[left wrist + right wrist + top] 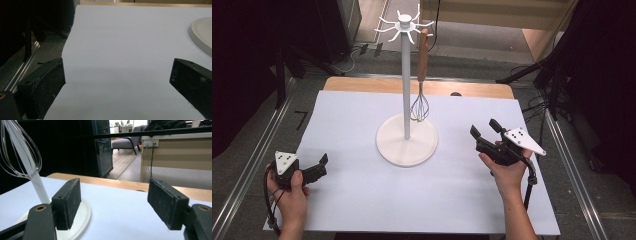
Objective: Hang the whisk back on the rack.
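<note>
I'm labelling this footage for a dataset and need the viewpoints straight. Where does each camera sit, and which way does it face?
High view: above the person's side, looking forward and down on the white sheet; both forearms, left gripper, right gripper.
Left gripper view: low over the sheet, along its open jaws, stand base at right.
Right gripper view: low, facing the whisk and room beyond, open jaws.
Shared: all show the stand's base.

High view overhead; gripper views low, sharing stand base.
</note>
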